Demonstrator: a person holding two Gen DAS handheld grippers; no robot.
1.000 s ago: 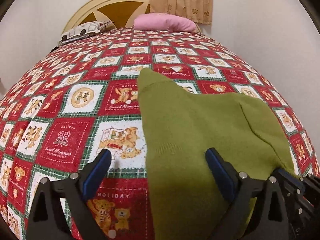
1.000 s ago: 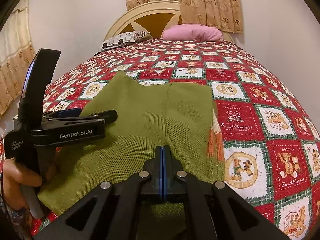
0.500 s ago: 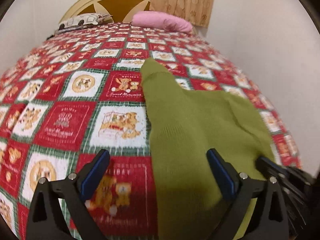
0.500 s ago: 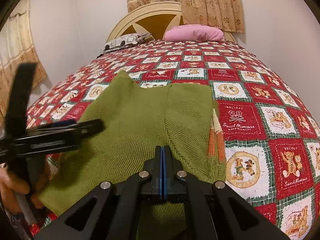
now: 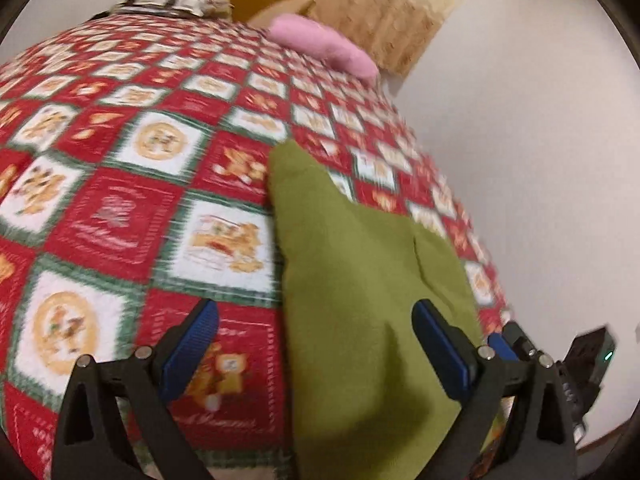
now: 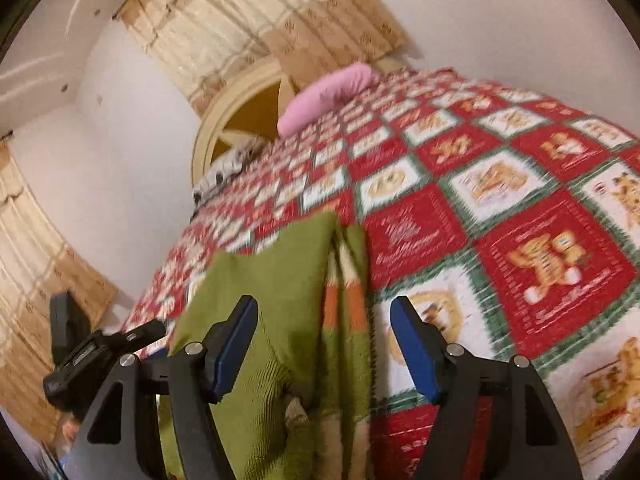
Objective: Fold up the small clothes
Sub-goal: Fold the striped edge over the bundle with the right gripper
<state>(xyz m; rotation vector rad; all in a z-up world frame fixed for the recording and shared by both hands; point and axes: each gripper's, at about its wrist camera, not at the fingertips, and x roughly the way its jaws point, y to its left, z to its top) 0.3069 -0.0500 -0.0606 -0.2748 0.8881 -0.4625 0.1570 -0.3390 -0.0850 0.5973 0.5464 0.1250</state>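
A green knit garment (image 5: 360,280) lies flat on the red patchwork bedspread (image 5: 120,220), near its front right corner. My left gripper (image 5: 316,348) hovers open over the garment's near left edge, nothing between its pads. In the right wrist view the same garment (image 6: 272,280) shows an orange-striped part (image 6: 340,308) along its right side. My right gripper (image 6: 324,346) is above that edge with its jaws opening; the fabric lies below the gap and the pads do not press on it. The left gripper (image 6: 152,330) shows at the far left, the right gripper (image 5: 506,342) at the lower right.
A pink pillow (image 5: 324,48) and a patterned pillow (image 5: 168,0) lie at the head of the bed by the cream headboard (image 6: 240,120). Beige curtains (image 6: 248,32) hang behind. A white wall (image 5: 540,160) runs close along the bed's right side.
The right jaws, shut over the green fabric before, now stand apart. Both wrist views have tilted, and the left gripper has shifted sideways along the garment's near edge.
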